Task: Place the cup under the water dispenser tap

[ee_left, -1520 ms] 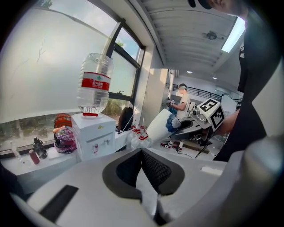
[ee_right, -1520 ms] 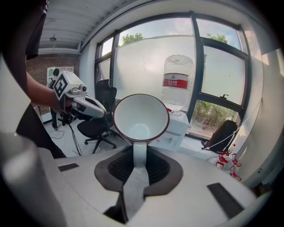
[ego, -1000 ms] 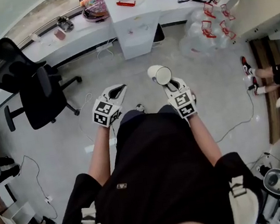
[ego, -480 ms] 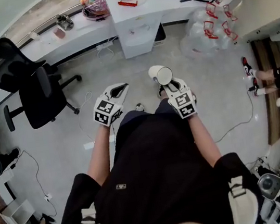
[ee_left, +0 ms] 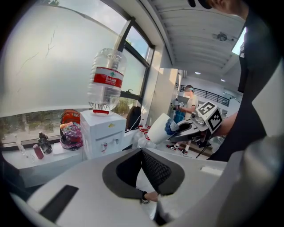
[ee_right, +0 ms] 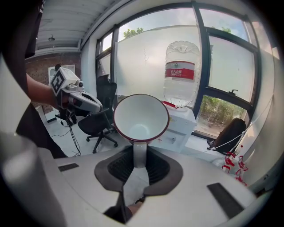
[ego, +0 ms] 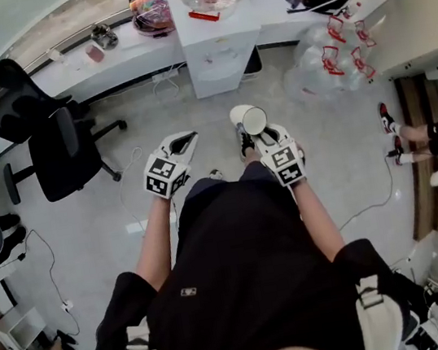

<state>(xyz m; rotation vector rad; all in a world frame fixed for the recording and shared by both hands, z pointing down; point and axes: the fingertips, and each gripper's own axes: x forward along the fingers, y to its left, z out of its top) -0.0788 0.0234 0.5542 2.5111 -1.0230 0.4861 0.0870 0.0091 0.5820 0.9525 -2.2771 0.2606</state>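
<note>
Right gripper view: my right gripper (ee_right: 140,160) pinches the handle of the white, red-rimmed ceramic cup (ee_right: 140,116).
Left gripper (ee_left: 142,154): jaws pressed together, empty.
Cup's place: held aloft, well apart from the white water dispenser (ee_right: 183,125).

Daylight is streaming through the big windows (ee_right: 146,53), washing the frosted panes nearly white and backlighting the water bottle (ee_right: 179,73). The floor (ego: 152,115) is lying evenly lit, with only a soft shadow under the office chair (ego: 62,149). Both gripper views are bending hard at their edges and darkening in the corners. The right gripper (ee_right: 140,155) is blurring close to the lens, while the cup (ee_right: 140,117) is showing sharp.
</note>
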